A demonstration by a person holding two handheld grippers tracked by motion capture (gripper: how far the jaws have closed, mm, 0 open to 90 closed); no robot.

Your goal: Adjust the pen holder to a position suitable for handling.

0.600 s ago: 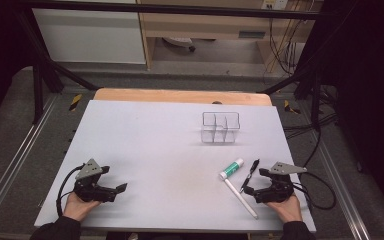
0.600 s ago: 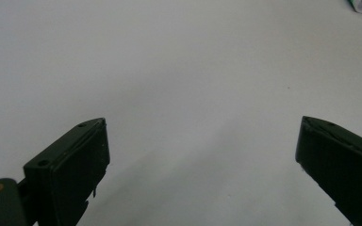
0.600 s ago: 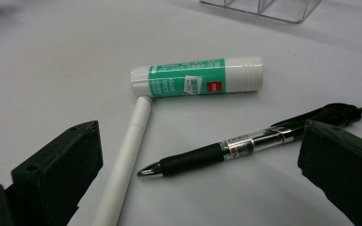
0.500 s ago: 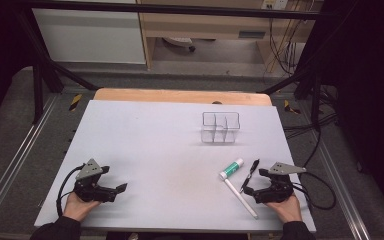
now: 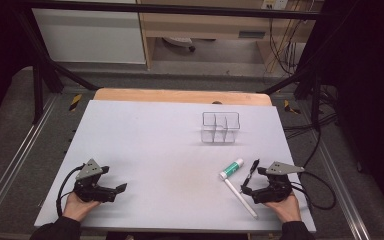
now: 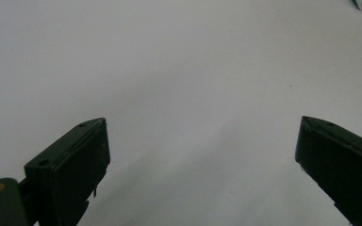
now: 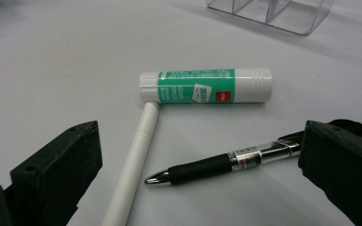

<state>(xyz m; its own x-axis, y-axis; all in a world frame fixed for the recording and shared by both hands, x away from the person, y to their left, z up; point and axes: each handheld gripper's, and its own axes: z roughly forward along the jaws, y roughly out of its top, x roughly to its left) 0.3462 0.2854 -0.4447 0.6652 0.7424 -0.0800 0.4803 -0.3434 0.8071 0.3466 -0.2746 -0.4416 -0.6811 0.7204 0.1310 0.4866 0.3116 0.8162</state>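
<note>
Both tools idle at the near edge of the worktop (image 5: 145,135), one in each hand, resting on it.

Left tool (image 5: 121,187): jaws spread wide, nothing between them, bare worktop ahead. It sits well apart from everything, so it looks parked rather than set up for a grab.

Right tool (image 5: 244,190): jaws also released and empty. Its own view looks straight along three items lying flat just in front:
- glue stick (image 7: 205,85), green label, lying on its side
- white pen (image 7: 134,162), one end touching the glue stick's cap end, running back toward the left jaw
- black pen (image 7: 226,162), clear barrel, tip pointing between the jaws, rear end passing by the right jaw

All three are loose on the worktop, not gripped, clustered within reach of the right hand only.

Clear organizer (image 5: 221,127) with divided compartments stands farther back, upright and looks empty. My read: it's the likely destination, and the items are laid out beside the right tool so that hand does the picking.

Black pen is the closest candidate, already lined up with the jaw gap. Judgement: nothing sorted yet.
</note>
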